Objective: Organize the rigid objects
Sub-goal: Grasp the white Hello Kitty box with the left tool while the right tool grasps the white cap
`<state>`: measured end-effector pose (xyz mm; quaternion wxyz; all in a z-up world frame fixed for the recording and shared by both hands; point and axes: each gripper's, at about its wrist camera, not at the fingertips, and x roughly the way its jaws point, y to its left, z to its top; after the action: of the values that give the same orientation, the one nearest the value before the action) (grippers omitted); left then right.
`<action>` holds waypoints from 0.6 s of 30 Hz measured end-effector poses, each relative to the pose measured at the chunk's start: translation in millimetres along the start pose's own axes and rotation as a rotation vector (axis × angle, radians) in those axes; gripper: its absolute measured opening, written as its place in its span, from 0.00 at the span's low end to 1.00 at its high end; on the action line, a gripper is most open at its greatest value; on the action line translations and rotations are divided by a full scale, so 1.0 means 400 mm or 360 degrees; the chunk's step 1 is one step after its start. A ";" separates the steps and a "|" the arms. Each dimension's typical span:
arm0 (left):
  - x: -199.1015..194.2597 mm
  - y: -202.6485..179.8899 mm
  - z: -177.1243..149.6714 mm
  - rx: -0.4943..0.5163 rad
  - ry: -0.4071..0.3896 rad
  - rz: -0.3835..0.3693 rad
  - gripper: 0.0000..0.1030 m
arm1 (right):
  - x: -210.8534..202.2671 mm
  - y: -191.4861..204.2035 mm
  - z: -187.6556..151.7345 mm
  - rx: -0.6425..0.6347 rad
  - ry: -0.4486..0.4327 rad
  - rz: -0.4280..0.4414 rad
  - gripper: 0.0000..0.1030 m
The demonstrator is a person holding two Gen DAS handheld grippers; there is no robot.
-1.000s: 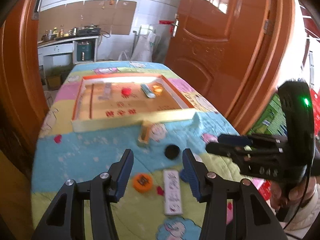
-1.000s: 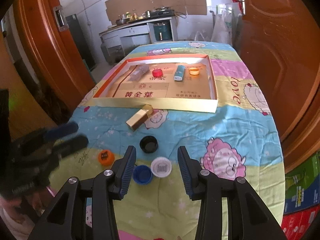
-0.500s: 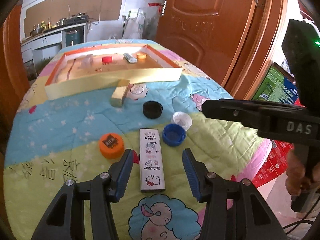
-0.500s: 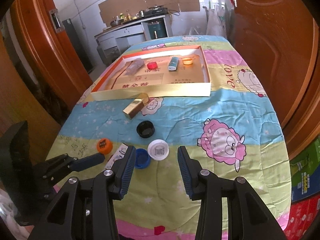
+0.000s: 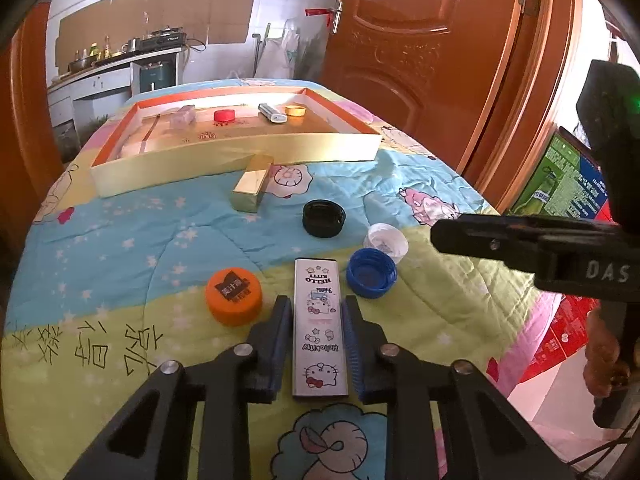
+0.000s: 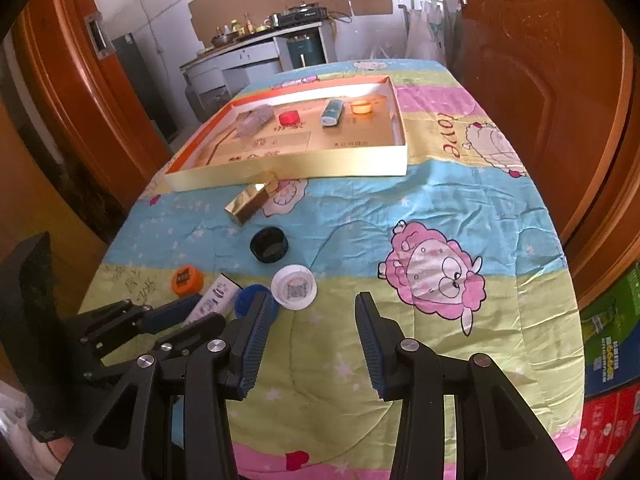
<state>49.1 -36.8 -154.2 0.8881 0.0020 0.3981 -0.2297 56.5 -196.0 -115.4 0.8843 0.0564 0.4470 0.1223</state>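
Observation:
A long white Hello Kitty box (image 5: 319, 320) lies on the quilt at the near edge. My left gripper (image 5: 316, 301) straddles it, jaws closing, and the blue pads (image 5: 285, 320) touch its long sides. Around the box lie an orange cap (image 5: 234, 295), a blue cap (image 5: 371, 273), a white cap (image 5: 386, 239) and a black cap (image 5: 323, 218). A gold box (image 5: 252, 184) rests against the shallow tray (image 5: 224, 156), which holds a red cap, a yellow cap, a clear box and a small white case. My right gripper (image 6: 312, 298) hangs open just right of the white cap (image 6: 294, 286), nothing between its fingers.
The table is covered by a cartoon quilt (image 6: 432, 216). A wooden door (image 5: 420, 60) stands close on the right, and printed cartons (image 6: 608, 344) sit on the floor by the table's right edge. A kitchen counter (image 6: 256, 40) lies beyond the far end.
My left gripper came down over the Hello Kitty box and its jaws narrowed from wide apart to touching the box's sides. The right gripper has hardly shifted.

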 end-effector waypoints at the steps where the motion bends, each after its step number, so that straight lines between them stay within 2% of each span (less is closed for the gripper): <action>1: -0.002 0.000 -0.001 -0.0001 -0.0002 -0.0008 0.26 | 0.003 0.000 -0.001 -0.0003 0.0004 -0.0002 0.43; 5: -0.025 0.005 -0.001 -0.0030 -0.0034 -0.0040 0.26 | 0.010 0.003 -0.009 -0.0045 0.0004 -0.0049 0.43; 11: -0.071 0.030 0.015 -0.0089 -0.0102 -0.0035 0.26 | 0.039 0.025 -0.034 -0.0219 -0.0014 -0.0246 0.43; 18: -0.089 0.059 0.024 -0.0141 -0.0121 -0.0038 0.26 | 0.085 0.051 -0.039 -0.0346 -0.0015 -0.0264 0.43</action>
<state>44.9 -2.8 -126.7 0.8989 -0.0509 0.3740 -0.2224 60.0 -167.4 -146.6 0.8943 -0.0763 0.4302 0.0963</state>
